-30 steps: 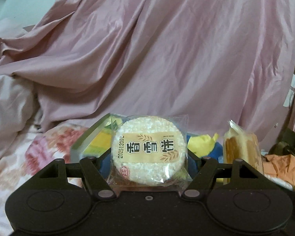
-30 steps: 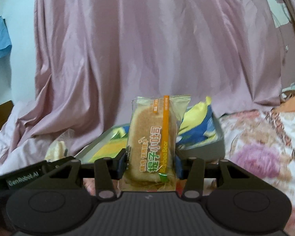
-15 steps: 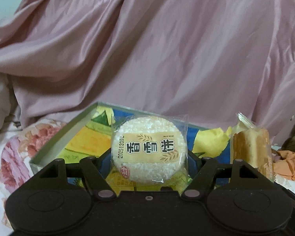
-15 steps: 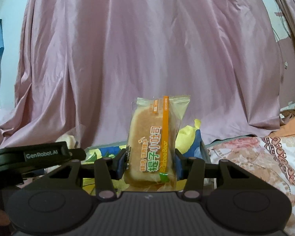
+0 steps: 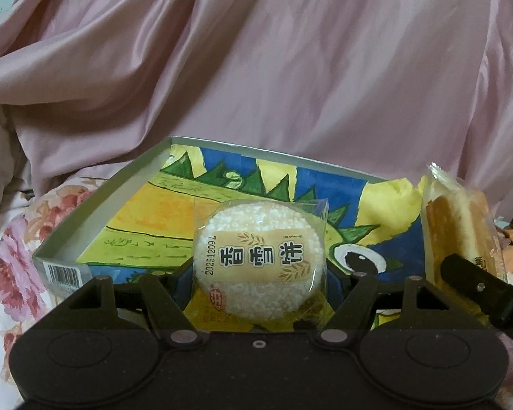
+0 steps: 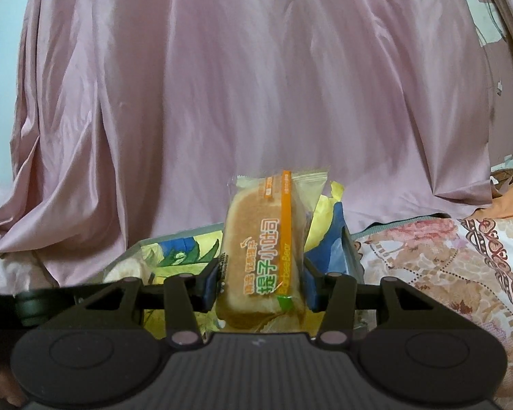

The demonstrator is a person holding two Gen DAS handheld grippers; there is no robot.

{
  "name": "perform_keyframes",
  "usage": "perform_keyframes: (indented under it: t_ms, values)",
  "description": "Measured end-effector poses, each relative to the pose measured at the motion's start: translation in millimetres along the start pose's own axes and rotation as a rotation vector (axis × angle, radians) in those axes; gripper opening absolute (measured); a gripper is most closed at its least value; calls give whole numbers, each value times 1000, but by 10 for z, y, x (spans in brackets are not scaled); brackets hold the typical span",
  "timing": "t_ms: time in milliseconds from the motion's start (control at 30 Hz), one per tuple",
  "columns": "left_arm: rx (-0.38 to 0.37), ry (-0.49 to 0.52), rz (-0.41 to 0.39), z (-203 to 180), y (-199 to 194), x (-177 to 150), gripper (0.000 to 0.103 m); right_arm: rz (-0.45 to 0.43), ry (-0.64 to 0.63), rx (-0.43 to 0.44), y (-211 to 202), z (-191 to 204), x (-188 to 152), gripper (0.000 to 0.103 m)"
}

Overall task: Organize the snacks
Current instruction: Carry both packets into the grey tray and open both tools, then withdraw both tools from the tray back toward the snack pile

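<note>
round bumpy rice cracker [image 5: 258, 259], crinkly clear wrapper.

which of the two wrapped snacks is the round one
The rice cracker, held in the left tool: a white disc. The other, the toast pack, is an oblong golden loaf.

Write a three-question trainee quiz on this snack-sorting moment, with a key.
1. True or false: the left gripper is shut on the round rice cracker pack.
2. What does the right gripper hold? A) a banana B) a wrapped toast cake C) nothing
3. What lies beyond both snacks, on the floral bedding?

Key: 1 true; 2 B; 3 an open box with a colourful painted lining.
</note>
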State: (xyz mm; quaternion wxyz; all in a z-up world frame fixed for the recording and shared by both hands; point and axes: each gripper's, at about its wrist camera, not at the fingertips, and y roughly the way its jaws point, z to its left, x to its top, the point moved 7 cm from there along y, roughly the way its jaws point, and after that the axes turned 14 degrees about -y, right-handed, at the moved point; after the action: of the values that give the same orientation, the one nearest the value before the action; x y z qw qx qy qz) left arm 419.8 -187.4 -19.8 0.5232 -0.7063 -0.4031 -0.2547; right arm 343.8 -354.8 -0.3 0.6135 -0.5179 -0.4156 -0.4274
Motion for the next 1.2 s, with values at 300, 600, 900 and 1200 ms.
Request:
perform_keyframes:
  t_ms: [300, 600, 900, 1200]
  values:
    - [7, -6, 12, 9, 8, 4, 76, 69, 51, 24, 88, -104, -65, 53]
    - [5, 4, 10, -8, -247, 63, 88, 36, 16, 33, 24, -68, 5, 60]
    - [22, -9, -46, 161, -740, 152, 102, -57, -81, 6, -242, 70, 120, 84]
    - [46, -56, -79, 618, -1263, -29, 102, -117, -184, 4, -640, 350, 121, 101]
